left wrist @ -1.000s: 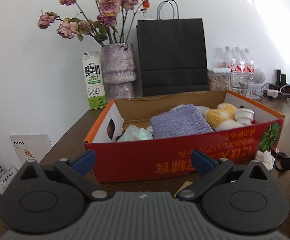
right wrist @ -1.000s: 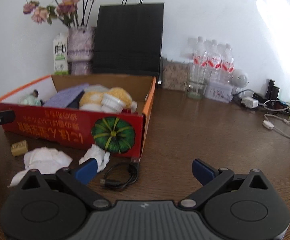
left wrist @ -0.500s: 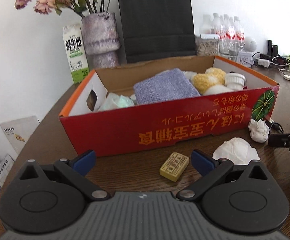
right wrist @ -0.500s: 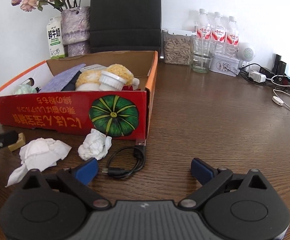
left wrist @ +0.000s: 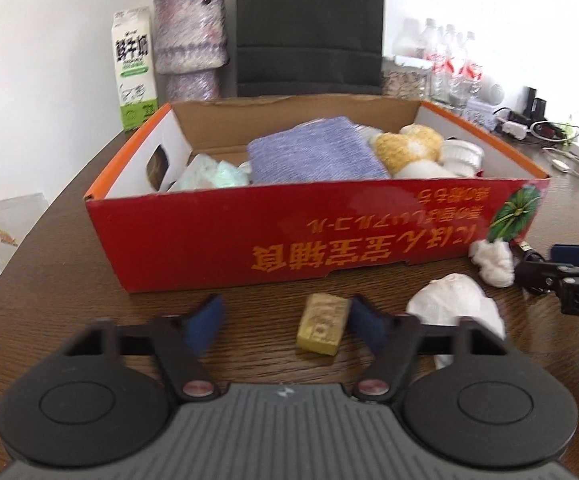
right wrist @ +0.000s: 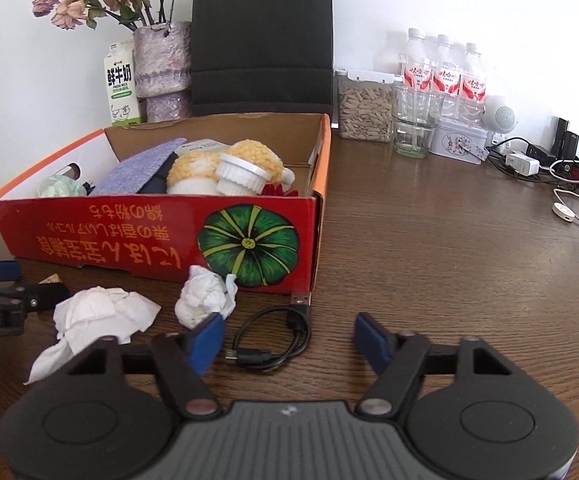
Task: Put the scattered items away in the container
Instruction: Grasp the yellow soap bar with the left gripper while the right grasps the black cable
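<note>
Since before: both my claws have just been closing; nothing gripped.
Left claw (left wrist: 285, 322): half open, yellow block (left wrist: 322, 329) by its right pad.
Right claw (right wrist: 289, 338): half open, black cable (right wrist: 275, 338) between.
Box (right wrist: 137, 240): far; tissues (right wrist: 101, 316) near its front edge.
Table (right wrist: 449, 264): open room right.

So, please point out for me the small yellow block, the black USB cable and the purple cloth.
yellow block (left wrist: 322, 330): left wrist view, on its top face.
black USB cable (right wrist: 303, 326): right wrist view, on the coil's right bend.
purple cloth (left wrist: 313, 154): left wrist view, on its middle.
</note>
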